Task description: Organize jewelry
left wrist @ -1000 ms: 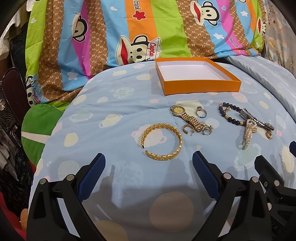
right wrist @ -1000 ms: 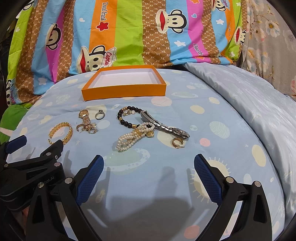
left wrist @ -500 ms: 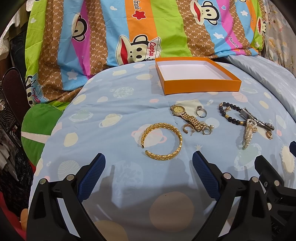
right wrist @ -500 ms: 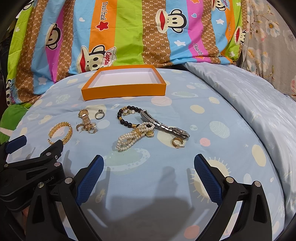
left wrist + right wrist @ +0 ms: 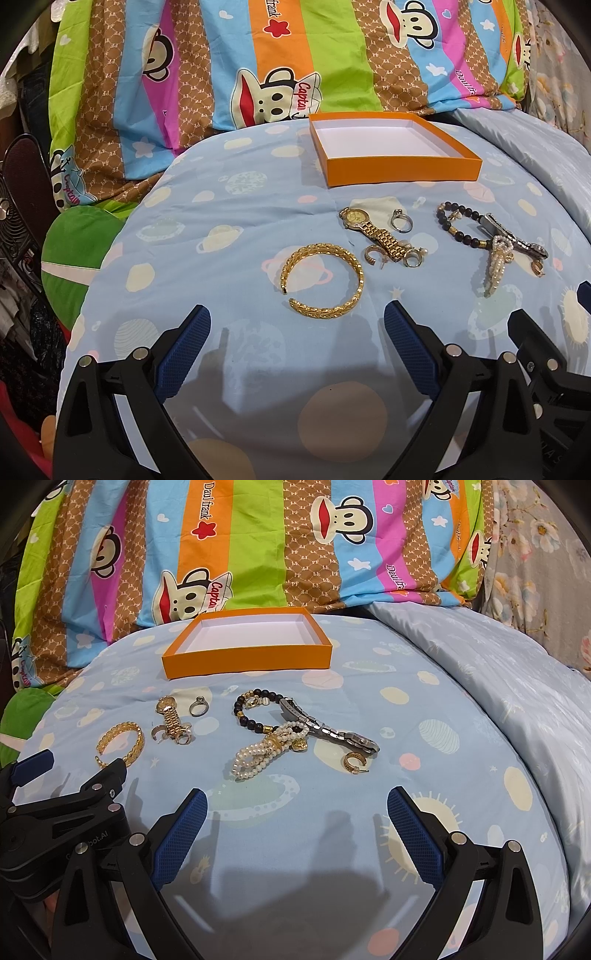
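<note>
We see the bed [image 5: 229, 221] under a planet-print sheet, a striped monkey quilt [image 5: 258, 546] at its far end. An orange box [image 5: 402, 171] sits far of the jewelry. Our left tool [image 5: 297, 328] and right tool [image 5: 297, 810] hover spread wide, holding nothing. Near the left one lies the gold bangle [image 5: 321, 282]; rightward lie the gold watch [image 5: 371, 230], ring [image 5: 402, 224], bead bracelet [image 5: 255, 710], pearls [image 5: 264, 753] and silver watch [image 5: 332, 731].

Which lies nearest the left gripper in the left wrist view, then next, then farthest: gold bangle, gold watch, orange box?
From the left gripper, jaws open:
1. Gold bangle, just ahead, about centre.
2. Gold watch, beyond it, slightly right.
3. Orange box, farthest, at the back by the striped bedding.
</note>
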`<state>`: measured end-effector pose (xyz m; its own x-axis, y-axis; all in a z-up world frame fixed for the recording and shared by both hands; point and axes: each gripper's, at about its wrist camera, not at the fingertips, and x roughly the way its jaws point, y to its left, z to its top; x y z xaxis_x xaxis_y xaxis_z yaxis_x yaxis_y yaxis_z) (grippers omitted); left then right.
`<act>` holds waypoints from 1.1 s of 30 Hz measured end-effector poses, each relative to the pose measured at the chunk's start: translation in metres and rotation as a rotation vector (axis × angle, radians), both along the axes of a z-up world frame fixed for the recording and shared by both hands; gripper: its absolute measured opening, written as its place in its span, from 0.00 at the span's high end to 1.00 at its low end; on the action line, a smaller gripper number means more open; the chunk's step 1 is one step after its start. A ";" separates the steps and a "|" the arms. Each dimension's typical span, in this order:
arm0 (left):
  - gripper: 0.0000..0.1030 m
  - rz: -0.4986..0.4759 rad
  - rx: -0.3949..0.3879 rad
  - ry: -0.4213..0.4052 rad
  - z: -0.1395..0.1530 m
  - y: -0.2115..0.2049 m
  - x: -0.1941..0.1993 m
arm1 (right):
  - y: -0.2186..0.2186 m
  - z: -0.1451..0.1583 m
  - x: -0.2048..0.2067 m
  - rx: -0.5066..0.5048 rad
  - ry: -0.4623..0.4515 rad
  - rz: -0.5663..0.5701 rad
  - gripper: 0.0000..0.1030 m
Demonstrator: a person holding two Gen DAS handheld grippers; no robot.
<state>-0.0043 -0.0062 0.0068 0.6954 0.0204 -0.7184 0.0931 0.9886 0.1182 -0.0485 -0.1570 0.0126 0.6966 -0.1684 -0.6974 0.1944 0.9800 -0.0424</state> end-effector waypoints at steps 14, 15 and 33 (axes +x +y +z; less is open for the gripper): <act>0.10 0.000 0.001 0.002 0.001 0.000 0.002 | 0.001 -0.006 -0.002 0.002 0.004 0.000 0.05; 0.10 0.000 0.001 0.002 0.000 0.000 0.002 | 0.001 -0.005 -0.002 0.003 0.005 0.000 0.05; 0.10 0.000 0.002 0.005 0.002 -0.001 0.002 | 0.000 -0.006 -0.002 0.004 0.008 0.000 0.05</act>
